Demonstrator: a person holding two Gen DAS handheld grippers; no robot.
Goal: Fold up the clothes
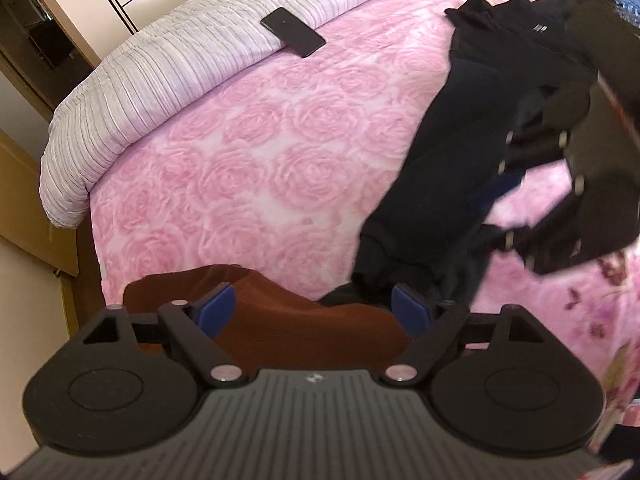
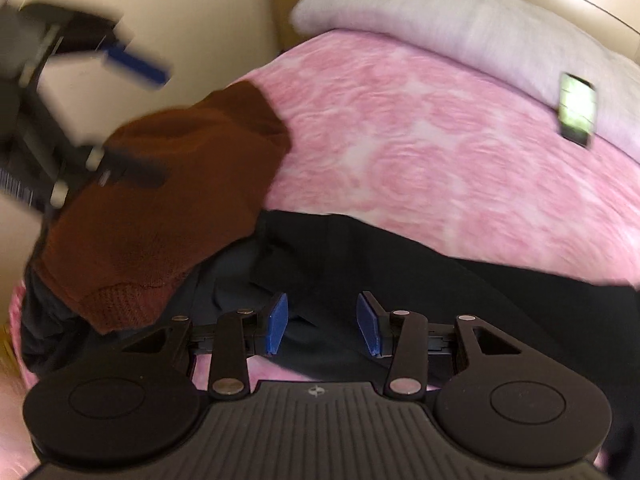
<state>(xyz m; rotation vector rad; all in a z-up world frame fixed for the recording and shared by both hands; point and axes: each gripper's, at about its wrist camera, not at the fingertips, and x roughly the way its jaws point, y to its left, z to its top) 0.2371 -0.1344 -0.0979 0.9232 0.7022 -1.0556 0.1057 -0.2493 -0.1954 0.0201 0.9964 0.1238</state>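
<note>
On the pink bed, the dark garment lies under your half-open, empty right tool; the wide, empty left tool hovers over the brown sweater. Grab edges, not bunched middle.

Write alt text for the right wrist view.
The right gripper, jaws apart, hangs over a black garment on a pink rose-patterned bedspread. A brown knit garment lies left; a phone lies farther back.
</note>
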